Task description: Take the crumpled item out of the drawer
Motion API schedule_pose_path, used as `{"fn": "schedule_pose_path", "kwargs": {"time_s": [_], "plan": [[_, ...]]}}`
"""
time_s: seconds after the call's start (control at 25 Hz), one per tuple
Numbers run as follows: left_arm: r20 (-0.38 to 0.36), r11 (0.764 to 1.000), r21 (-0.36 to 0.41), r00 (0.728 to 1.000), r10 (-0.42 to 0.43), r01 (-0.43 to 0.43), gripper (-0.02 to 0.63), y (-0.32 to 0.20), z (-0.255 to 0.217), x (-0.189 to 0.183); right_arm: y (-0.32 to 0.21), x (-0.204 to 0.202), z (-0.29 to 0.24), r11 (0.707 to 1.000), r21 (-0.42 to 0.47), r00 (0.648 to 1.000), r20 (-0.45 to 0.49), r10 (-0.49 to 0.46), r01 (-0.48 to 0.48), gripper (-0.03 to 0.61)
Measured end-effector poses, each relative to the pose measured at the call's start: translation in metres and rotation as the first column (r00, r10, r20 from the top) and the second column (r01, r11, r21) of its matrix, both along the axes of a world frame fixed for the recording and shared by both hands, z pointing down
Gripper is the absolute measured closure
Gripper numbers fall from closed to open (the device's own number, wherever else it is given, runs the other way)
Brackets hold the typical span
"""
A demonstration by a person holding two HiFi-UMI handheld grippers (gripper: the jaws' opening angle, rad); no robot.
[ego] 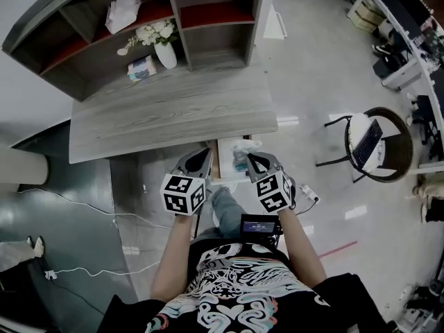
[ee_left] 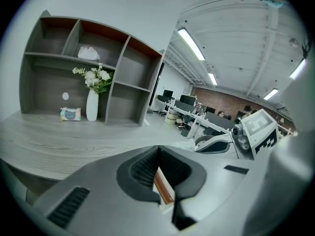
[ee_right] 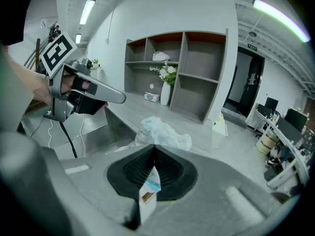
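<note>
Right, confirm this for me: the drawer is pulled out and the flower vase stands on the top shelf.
One thing is wrong. The drawer is pulled out, but the vase stands on the desk, not on the top shelf. The head view shows this, and the left gripper view agrees.

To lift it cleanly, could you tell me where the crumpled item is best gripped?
Pinch the crumpled item at its thin near edge, coming in low from the near side; the rest puffs up loose and bulky. The right hand-held gripper looks shut on that edge.
</note>
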State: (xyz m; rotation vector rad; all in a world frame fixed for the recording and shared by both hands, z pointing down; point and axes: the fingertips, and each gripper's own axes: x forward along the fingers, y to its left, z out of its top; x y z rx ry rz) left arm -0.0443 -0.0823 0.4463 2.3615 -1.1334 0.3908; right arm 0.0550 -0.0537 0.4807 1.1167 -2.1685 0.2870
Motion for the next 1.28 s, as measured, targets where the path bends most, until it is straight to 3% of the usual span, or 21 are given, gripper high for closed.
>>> {"fn": "schedule_pose_path", "kwargs": {"time_s": [0.52, 1.28], "plan": [[-0.022, 0.995, 0.099, 1.000, 0.006, -0.004, 0.612, 0.019, -0.041, -0.009, 0.031, -0.005, -0.033, 0.997, 0.075, 0.999, 0.023, 0.034, -0.036, 0.571], [-0.020, 0.995, 0.103, 1.000, -0.004, 0.006, 0.612, 0.017, -0.046, -0.027, 0.022, -0.025, -0.052, 0.994, 0.111, 1.000, 0.023, 0.000, -0.003, 0.571]]}}
